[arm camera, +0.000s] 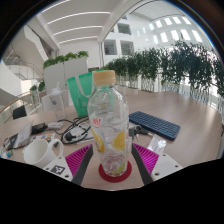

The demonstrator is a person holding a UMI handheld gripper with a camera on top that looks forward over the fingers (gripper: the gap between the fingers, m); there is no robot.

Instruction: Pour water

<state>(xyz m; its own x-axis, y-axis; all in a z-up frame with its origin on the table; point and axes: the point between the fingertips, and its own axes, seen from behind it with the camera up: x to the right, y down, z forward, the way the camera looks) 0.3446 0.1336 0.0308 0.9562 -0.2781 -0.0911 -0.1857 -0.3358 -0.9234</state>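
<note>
- A clear plastic bottle stands upright on the table, its tan cap screwed on at the top.
- Its label shows a red mark on the left and yellow fruit on the right; the water level can't be made out.
- Under it sits a round red coaster, and the bottle's base rests on that.
- It stands between the two finger pads, a gap showing at either side.

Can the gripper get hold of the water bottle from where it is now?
Probably yes. The bottle stands upright on a red coaster right between the gripper's open fingers, with nothing in between. The white cup sits off to one side, out of the way.
</note>
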